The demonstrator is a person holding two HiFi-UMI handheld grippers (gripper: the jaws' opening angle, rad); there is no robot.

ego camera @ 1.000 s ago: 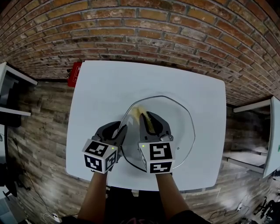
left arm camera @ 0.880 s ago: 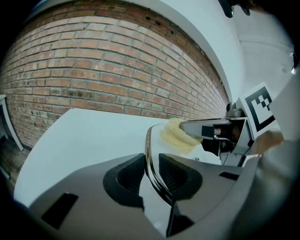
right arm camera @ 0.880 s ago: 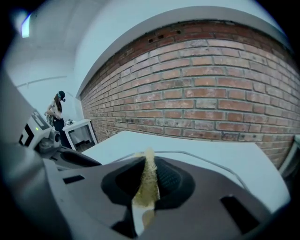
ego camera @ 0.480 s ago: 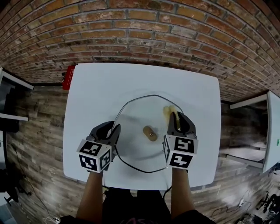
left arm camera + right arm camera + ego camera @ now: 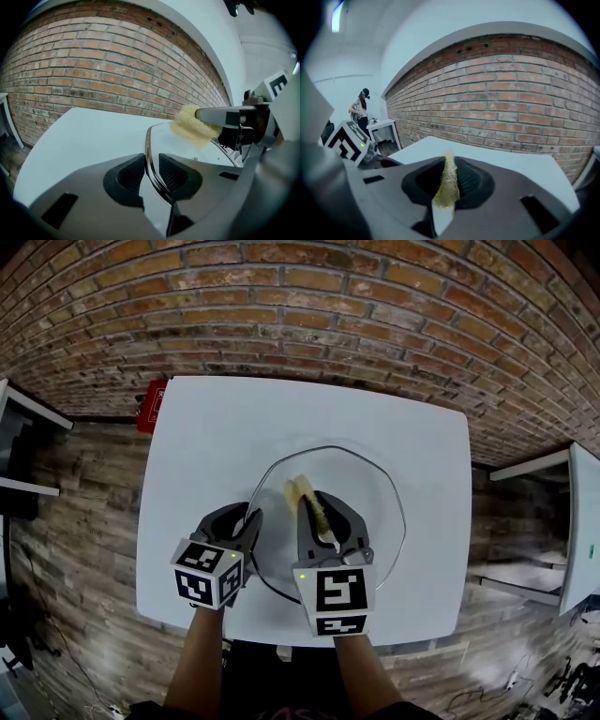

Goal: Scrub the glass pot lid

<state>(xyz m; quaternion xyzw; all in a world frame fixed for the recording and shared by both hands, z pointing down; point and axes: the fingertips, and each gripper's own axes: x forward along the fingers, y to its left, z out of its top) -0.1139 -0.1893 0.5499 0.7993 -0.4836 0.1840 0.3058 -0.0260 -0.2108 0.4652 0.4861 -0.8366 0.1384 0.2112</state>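
Glass and steel-rimmed, the pot lid (image 5: 373, 507) lies flat at the middle of the white table (image 5: 211, 427). The left gripper (image 5: 249, 521) has its jaws pressed onto the lid's near-left rim, which the left gripper view shows as a thin edge caught between the pads. The right gripper (image 5: 315, 499) pinches a yellow sponge (image 5: 298, 490), squeezed to a narrow strip in its own view, and holds it on the lid's far-left part. The main risk seems to be the rim hold: slick glass gripped on so little edge could twist free under a hard sideways stroke, sending the lid skating over the smooth table. The sponge, held by a thin margin, might also fold or drag out of the jaws.
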